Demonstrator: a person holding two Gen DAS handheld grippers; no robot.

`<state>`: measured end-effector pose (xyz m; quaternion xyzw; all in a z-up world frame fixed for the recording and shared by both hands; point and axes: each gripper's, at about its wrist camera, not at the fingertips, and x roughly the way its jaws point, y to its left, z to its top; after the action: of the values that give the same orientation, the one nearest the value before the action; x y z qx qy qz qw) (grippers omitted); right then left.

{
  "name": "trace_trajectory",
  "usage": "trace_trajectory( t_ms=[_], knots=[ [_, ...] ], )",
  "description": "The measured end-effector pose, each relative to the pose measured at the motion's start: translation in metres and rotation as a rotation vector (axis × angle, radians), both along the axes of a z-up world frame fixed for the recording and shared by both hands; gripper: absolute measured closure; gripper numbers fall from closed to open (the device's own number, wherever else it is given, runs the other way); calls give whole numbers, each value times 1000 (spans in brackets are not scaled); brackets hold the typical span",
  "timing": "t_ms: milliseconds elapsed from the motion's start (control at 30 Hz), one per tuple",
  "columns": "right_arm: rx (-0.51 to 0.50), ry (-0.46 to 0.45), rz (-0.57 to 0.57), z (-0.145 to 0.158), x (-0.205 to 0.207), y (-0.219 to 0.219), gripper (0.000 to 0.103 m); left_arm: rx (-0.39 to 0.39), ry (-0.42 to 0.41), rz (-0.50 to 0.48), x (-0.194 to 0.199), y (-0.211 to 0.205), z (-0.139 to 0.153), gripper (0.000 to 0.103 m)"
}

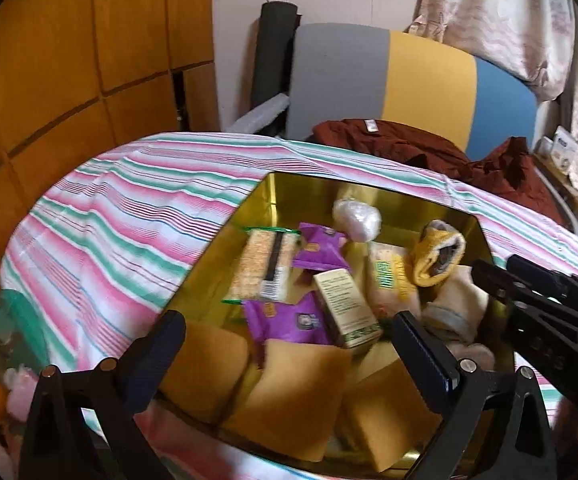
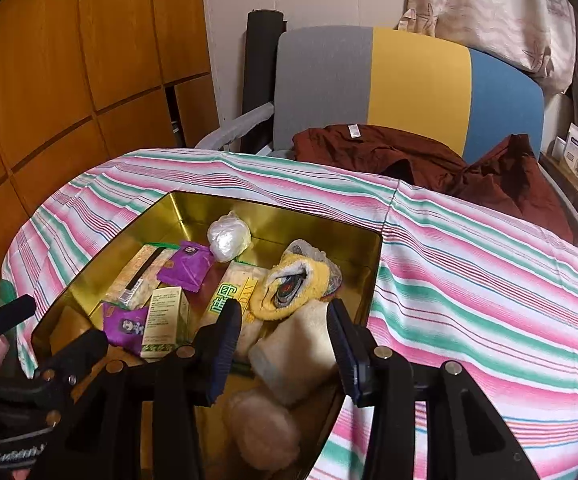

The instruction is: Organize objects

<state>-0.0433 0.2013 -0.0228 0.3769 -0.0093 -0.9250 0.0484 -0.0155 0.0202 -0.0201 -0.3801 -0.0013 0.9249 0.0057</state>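
Both claws, the left gripper (image 1: 289, 340) and the right gripper (image 2: 285, 328), are wide open and hold nothing. They hang over the gold tin (image 2: 321, 220). A cream sock (image 2: 293, 356) lies inside the tin.

Left gripper (image 1: 289, 344) fingers spread wide; right gripper (image 2: 285, 336) likewise, empty

Ahead of the right gripper (image 2: 285, 344), the gold tin (image 2: 273, 210) is crowded; striped tabletop (image 2: 489, 280) to its right lies open.
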Motion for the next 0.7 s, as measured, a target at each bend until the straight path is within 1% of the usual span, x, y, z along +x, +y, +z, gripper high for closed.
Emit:
trace_trajectory(
  t_ms=[133, 233, 267, 333, 433, 533, 700],
  knots=[
    [2, 0, -4, 4, 8, -4, 56, -75, 38, 37, 9, -1, 5, 0],
    [5, 0, -3, 9, 13, -8, 55, -111, 35, 27, 14, 1, 6, 0],
    [7, 1, -3, 10, 15, -9, 53, -117, 27, 22, 14, 1, 6, 0],
    [19, 2, -11, 13, 18, -13, 49, -120, 5, 12, 15, 1, 6, 0],
    [36, 12, -41, 18, 24, -14, 46, -115, -19, 11, 15, 0, 6, 0],
    [23, 20, -73, 23, 28, -10, 40, -106, -34, 21, 15, -5, 9, 0],
    [-11, 18, -127, 29, 34, -4, 39, -80, -33, 45, 16, -12, 19, 0]
  ],
)
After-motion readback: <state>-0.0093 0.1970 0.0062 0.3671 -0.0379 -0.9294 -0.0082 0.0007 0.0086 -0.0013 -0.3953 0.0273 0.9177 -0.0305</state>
